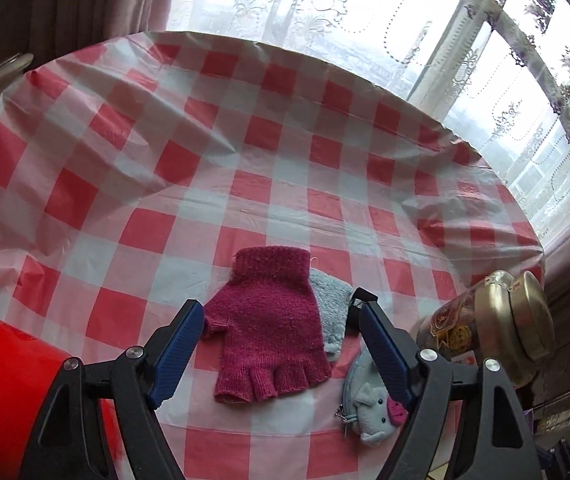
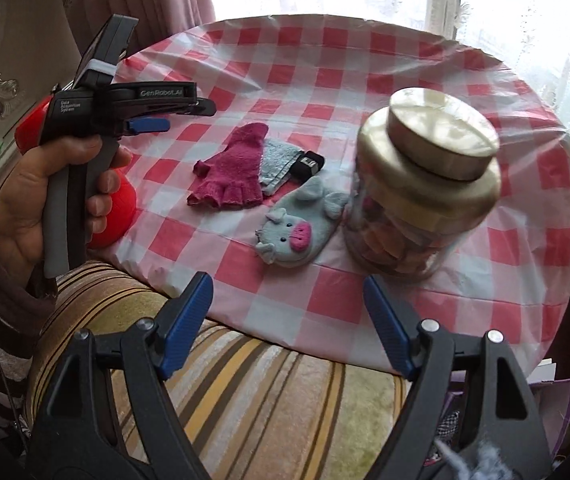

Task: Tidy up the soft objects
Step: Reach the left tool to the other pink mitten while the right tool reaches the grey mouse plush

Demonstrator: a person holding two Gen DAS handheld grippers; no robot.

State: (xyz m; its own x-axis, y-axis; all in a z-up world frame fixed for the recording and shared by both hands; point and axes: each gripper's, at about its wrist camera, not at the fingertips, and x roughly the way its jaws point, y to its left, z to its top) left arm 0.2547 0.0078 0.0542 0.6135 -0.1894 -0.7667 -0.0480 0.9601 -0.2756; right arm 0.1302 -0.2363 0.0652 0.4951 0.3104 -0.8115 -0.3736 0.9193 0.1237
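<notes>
A magenta fingerless knit glove (image 1: 269, 320) (image 2: 231, 170) lies flat on the red-and-white checked table (image 1: 245, 140). A pale blue fuzzy glove (image 1: 329, 312) (image 2: 279, 162) lies partly under its right side, with a small black tag (image 2: 307, 164) at its end. A grey plush pig purse (image 1: 369, 404) (image 2: 297, 228) lies near the table's front edge. My left gripper (image 1: 279, 316) is open and empty, its jaws either side of the magenta glove, held above it; it also shows in the right wrist view (image 2: 177, 114). My right gripper (image 2: 287, 294) is open and empty, over the table's near edge.
A glass jar with a gold lid (image 2: 425, 184) (image 1: 497, 320) stands right of the pig purse, holding coloured pieces. A red object (image 1: 9, 380) (image 2: 115, 208) sits at the table's left front. A striped cushion (image 2: 265, 392) lies below the table edge. Curtains and a window are behind.
</notes>
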